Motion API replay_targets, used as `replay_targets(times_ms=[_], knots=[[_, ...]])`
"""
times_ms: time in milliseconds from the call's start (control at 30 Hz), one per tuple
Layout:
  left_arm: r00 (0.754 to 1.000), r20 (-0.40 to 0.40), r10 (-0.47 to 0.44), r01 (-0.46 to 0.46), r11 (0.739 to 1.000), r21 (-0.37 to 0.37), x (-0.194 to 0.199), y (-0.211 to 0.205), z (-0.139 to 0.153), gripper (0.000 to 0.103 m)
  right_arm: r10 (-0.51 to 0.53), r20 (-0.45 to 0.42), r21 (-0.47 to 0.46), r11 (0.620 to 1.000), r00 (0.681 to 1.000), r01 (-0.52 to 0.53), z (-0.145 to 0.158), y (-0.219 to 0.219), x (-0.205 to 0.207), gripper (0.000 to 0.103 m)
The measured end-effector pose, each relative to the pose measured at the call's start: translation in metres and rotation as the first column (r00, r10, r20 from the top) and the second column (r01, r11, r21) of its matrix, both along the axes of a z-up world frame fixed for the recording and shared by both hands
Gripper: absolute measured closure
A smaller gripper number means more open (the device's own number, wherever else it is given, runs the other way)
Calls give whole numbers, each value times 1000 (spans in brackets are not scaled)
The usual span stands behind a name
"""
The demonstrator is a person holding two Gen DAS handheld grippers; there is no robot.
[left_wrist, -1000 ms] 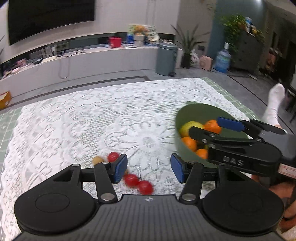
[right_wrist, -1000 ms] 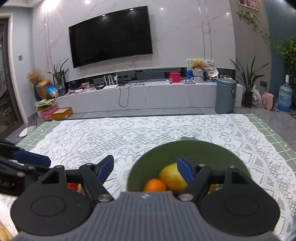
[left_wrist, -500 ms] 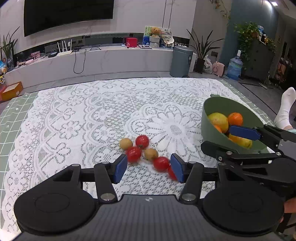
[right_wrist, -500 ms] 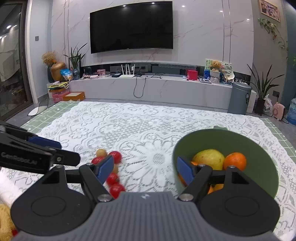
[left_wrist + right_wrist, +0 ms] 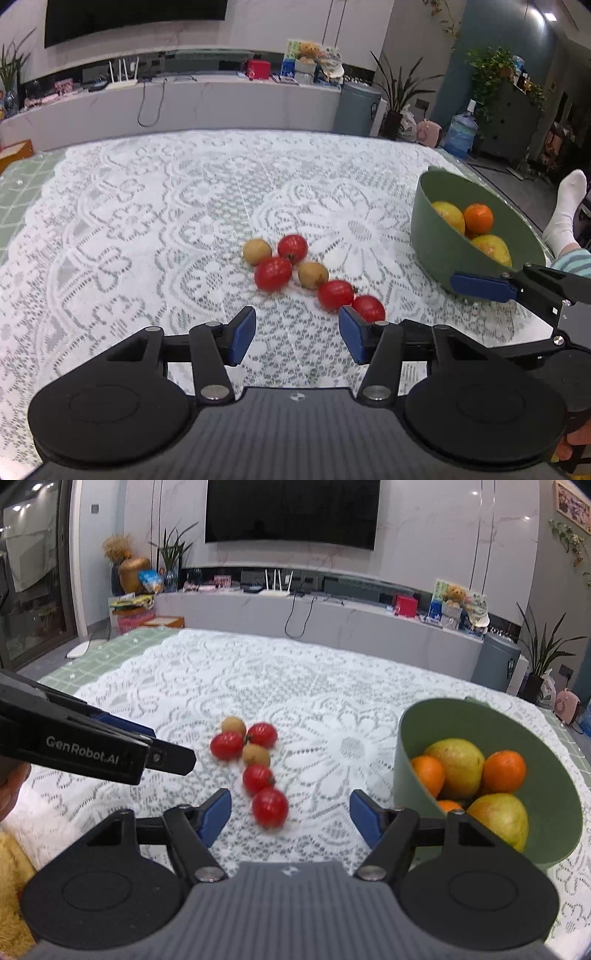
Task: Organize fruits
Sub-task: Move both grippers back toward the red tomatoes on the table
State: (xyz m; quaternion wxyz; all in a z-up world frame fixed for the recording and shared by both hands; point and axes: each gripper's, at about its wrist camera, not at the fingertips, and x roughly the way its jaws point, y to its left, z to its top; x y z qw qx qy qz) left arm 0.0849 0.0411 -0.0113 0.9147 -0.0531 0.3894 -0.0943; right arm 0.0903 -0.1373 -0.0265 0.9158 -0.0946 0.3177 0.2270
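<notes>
Several red cherry tomatoes (image 5: 272, 277) and two small tan fruits (image 5: 257, 251) lie in a cluster on the white lace tablecloth (image 5: 147, 221). The cluster also shows in the right wrist view (image 5: 258, 778). A green bowl (image 5: 432, 236) at the right holds oranges and yellow-green fruits; it shows in the right wrist view (image 5: 410, 731) too. My left gripper (image 5: 297, 334) is open and empty just short of the cluster. My right gripper (image 5: 290, 818) is open and empty, with the nearest tomato (image 5: 269, 808) between its fingers' line.
A TV console (image 5: 332, 616) with a router, red box and toys runs along the far wall. A grey bin (image 5: 356, 109) and plants stand at the right. A socked foot (image 5: 565, 210) is beyond the bowl. A yellow plush thing (image 5: 11, 886) sits at lower left.
Both grippers have pulled back and swung left from the bowl, so the tomato cluster is now in front of them. Both stay open. The fruits have not moved.
</notes>
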Motion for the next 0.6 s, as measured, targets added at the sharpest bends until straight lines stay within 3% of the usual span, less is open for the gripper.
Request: replay_targets(times_ms=[200,333,600], knots=[[999,-41,-19,19,1000,-10,3,0,-16,43,-1,-33,-29,1000,999,0,-12,4,4,40],[998,-50,-25,25,1000,-15,7,-1,-23,48,4,-62,-38,999,998,-6,-20,5,8,48],[1000,-20,-7,7,1000,4,25,-1,-29,54,41,-62,-23,999,997,-43,-27,17,19,54]])
